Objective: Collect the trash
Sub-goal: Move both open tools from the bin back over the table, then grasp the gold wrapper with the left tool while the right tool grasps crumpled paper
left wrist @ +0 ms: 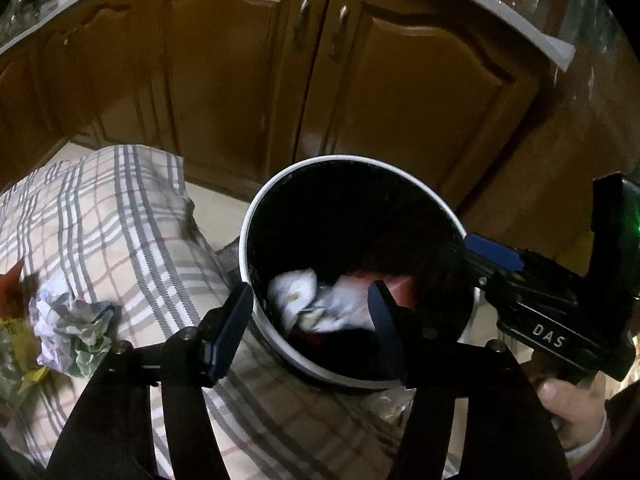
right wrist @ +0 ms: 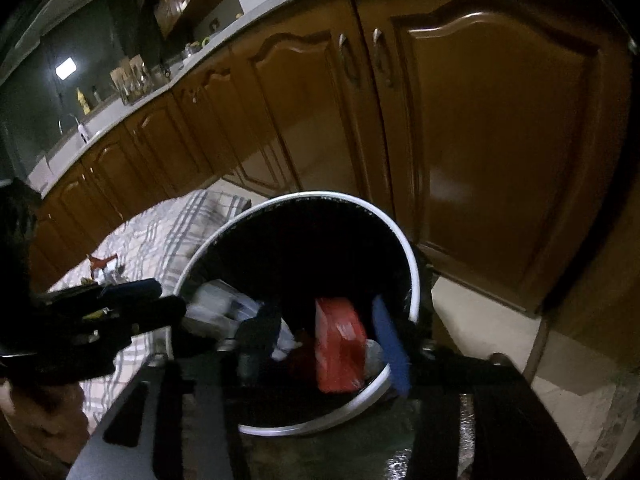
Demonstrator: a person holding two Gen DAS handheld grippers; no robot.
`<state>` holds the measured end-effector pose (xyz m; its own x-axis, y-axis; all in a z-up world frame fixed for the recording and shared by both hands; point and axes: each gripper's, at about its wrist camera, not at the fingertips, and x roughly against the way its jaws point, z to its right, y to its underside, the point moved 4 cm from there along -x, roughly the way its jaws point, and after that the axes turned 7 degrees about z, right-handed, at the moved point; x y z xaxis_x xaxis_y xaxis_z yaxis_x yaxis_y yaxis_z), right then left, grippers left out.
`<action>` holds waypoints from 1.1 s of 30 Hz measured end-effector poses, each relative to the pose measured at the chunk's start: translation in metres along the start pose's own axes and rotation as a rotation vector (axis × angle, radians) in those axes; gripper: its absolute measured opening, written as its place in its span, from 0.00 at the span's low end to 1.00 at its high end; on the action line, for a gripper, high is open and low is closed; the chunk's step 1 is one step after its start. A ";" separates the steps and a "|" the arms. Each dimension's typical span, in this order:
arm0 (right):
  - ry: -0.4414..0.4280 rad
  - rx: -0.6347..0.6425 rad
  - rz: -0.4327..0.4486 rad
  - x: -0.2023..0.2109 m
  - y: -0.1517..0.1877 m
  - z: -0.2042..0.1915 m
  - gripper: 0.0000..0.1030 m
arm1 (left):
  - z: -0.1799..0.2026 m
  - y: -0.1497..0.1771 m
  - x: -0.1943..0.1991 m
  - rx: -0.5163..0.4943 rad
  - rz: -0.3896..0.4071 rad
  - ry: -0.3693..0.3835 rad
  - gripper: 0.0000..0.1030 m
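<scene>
My left wrist view looks down, close above the trash bin (left wrist: pixel 352 272); my right wrist view does likewise from the bin's right (right wrist: pixel 296 312). Both share the brown cabinets (left wrist: pixel 248 80) beyond.

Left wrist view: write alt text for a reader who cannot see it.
The open left gripper hovers over a round bin that holds crumpled white paper and a red wrapper. The right gripper reaches in at the bin's right rim. More crumpled trash lies on a checked cloth before brown cabinets.
</scene>
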<state>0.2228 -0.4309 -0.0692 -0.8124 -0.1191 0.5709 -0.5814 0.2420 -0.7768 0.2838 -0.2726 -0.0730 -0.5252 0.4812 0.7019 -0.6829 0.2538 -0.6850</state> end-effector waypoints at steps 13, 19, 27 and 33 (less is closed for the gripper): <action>-0.065 -0.029 0.072 0.034 0.010 -0.028 0.83 | -0.036 0.037 0.047 0.089 0.046 -0.013 0.59; -0.111 -0.020 0.071 0.044 0.022 -0.058 0.88 | -0.060 0.053 0.075 0.148 0.073 -0.039 0.59; -0.158 0.018 0.068 0.049 0.034 -0.096 0.89 | -0.089 0.070 0.105 0.202 0.101 -0.068 0.59; -0.187 0.045 0.050 0.043 0.038 -0.122 0.89 | -0.108 0.084 0.124 0.234 0.115 -0.089 0.59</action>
<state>0.1711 -0.3089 -0.0420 -0.8323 -0.2854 0.4751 -0.5379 0.2093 -0.8166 0.2165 -0.1006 -0.0641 -0.6420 0.4172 0.6433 -0.7090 -0.0038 -0.7052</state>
